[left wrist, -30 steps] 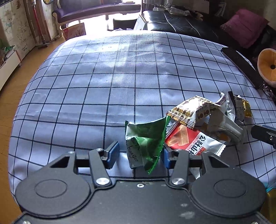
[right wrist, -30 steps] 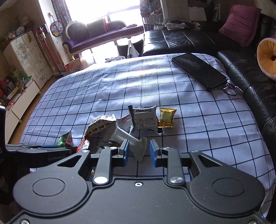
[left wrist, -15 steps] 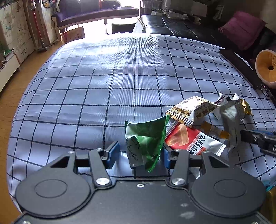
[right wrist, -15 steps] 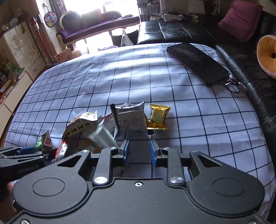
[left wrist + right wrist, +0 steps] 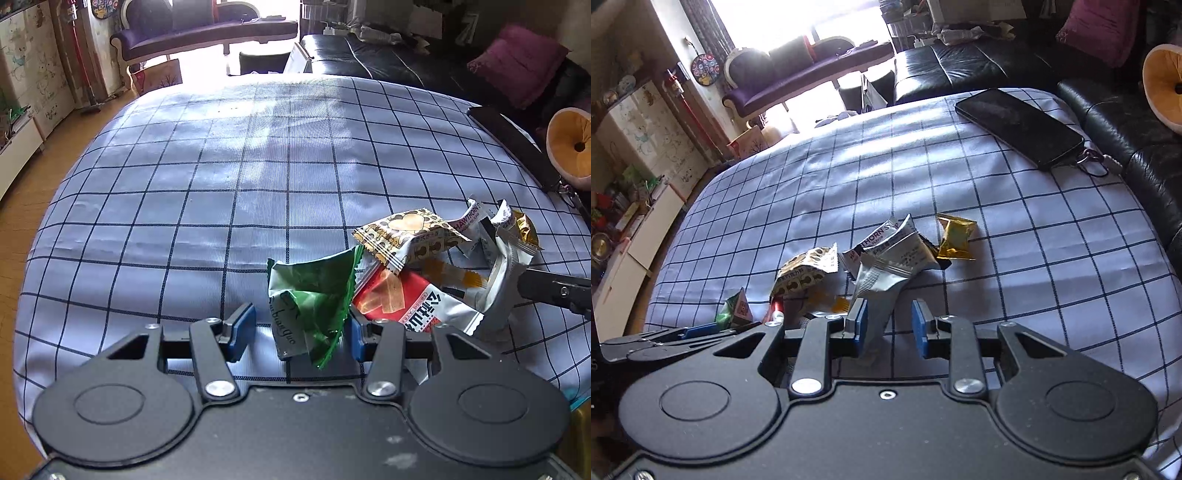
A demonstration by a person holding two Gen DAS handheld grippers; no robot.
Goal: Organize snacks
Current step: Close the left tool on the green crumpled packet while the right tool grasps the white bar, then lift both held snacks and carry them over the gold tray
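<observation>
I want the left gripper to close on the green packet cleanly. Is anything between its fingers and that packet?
Nothing visible does. The green packet sits between the open fingers of the left hand-held gripper, near the right finger. The red packet lies just outside that finger.

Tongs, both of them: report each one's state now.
Left tongs: open around the green snack packet, not clamped.
Right tongs: open, grey snack packet against the left pad only.
</observation>
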